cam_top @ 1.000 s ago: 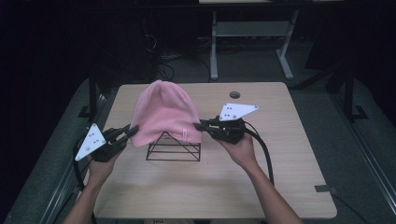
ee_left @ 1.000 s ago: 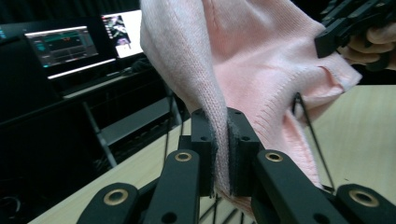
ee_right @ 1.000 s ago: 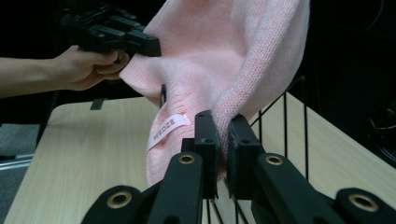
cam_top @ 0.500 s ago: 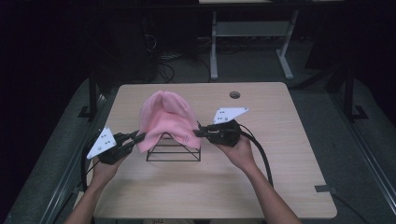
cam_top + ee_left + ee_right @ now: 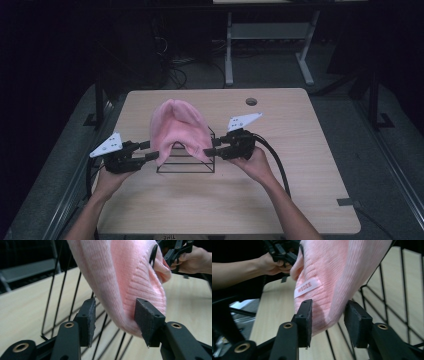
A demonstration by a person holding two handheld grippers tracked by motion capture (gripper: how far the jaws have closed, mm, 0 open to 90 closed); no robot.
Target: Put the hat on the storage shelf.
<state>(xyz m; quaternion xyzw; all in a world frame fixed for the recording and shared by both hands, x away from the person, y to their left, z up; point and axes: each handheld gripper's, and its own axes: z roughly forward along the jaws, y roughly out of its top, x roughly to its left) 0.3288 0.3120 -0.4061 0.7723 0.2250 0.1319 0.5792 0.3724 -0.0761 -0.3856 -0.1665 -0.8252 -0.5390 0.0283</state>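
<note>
Pink knit hat [image 5: 180,129] sits draped over the black wire stand [image 5: 187,159] in the middle of the table [image 5: 300,150], its brim hanging down on both sides. I judge the danger now is the hat sliding or sitting crooked: the stand is light, and if a fold of knit catches on a pad as I draw back, it could drag the hat off or tip the frame.

My left claw [image 5: 152,151] has just been opening; its jaws stand about half apart with the hat's lower edge between them, the knit brushing the right pad but no longer pinched. My right claw [image 5: 210,148] has just been opening too, with the brim by the white label [image 5: 306,287] hanging loose between its pads.
</note>
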